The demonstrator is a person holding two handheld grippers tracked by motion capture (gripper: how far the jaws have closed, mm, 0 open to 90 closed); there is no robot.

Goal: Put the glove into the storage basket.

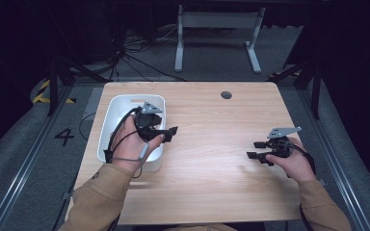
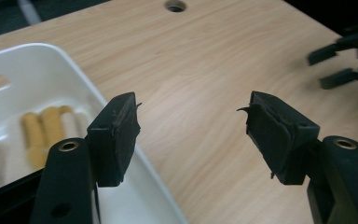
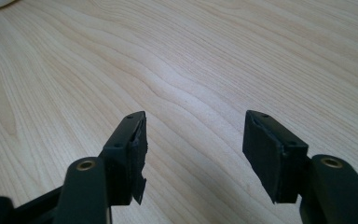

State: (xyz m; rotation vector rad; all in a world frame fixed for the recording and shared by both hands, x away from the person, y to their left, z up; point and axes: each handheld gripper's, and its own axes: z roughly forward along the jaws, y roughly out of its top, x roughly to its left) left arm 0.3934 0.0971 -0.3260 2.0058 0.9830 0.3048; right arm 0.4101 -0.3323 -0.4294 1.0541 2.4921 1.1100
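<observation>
A white plastic bin (image 1: 107,126) stands on the left part of the wooden table (image 1: 212,173). My left gripper (image 1: 170,134) hovers at the bin's right rim, pointing right, held in a hand in a tan sleeve. In the left gripper view it (image 2: 193,105) is open, with nothing between the jaws. The bin (image 2: 74,70) lies to its left, holding several blurred yellowish and white sticks (image 2: 42,130). My right gripper (image 1: 253,149) rests low at the table's right, pointing left. In the right gripper view it (image 3: 196,119) is open over bare wood.
A round cable hole (image 1: 226,95) sits near the table's far edge. Beyond the table are a grey frame leg (image 1: 179,48) and floor cables (image 1: 125,53). The right gripper (image 2: 328,67) shows at the far right of the left gripper view.
</observation>
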